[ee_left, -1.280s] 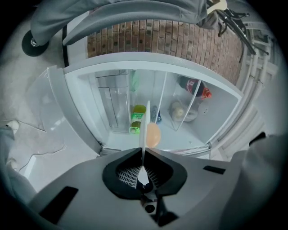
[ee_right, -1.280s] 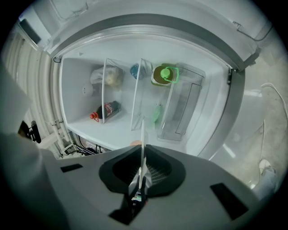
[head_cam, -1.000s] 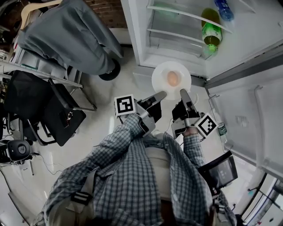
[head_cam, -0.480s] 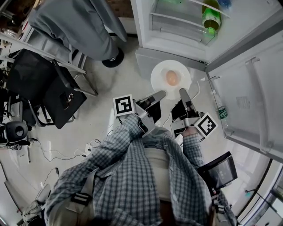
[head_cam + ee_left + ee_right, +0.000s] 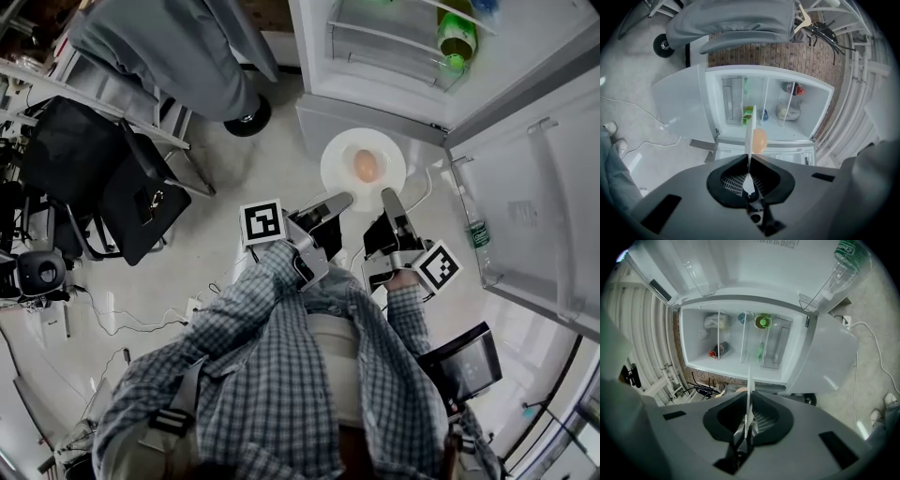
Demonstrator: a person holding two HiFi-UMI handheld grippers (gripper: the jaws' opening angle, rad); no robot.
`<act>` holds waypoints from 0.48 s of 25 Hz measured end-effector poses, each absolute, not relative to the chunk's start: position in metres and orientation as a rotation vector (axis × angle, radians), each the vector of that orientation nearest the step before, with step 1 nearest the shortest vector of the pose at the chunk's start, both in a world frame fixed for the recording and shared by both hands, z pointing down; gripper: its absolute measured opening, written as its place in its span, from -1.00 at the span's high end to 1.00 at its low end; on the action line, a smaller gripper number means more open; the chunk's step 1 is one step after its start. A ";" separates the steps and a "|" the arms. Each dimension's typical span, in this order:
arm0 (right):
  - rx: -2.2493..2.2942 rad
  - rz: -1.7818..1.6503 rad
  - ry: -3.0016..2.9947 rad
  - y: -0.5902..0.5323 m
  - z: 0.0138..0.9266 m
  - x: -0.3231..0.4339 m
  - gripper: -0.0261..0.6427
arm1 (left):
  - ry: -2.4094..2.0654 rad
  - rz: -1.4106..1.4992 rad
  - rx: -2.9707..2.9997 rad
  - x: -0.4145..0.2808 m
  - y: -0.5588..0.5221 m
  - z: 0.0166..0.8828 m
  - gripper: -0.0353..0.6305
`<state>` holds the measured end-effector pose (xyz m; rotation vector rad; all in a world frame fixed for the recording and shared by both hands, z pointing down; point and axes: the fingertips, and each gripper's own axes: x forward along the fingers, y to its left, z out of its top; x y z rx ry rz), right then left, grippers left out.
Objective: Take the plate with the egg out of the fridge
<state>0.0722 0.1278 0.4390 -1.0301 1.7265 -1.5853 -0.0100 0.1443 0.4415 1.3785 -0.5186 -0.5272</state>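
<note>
The left gripper (image 5: 335,201) at the plate's (image 5: 339,161) 7 o'clock and the right gripper (image 5: 388,197) at 5 each have fingers clenched on its rim. The plate sits outside the fridge (image 5: 394,66), at its 6 o'clock, with the egg (image 5: 367,167) centred. Keep it level and move both hands together.

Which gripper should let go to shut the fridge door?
Right, probably: the open door is on its side. Both the right gripper and left gripper are shut on the plate; left would carry it and the egg alone.
</note>
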 end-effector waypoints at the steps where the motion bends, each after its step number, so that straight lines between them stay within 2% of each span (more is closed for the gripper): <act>1: -1.027 -1.584 1.719 0.129 0.438 0.072 0.82 | -0.517 -0.530 1.381 -0.009 0.145 0.441 0.83; 12: -1.040 -1.565 1.746 0.119 0.433 0.062 0.82 | -0.499 -0.537 1.380 -0.018 0.136 0.437 0.83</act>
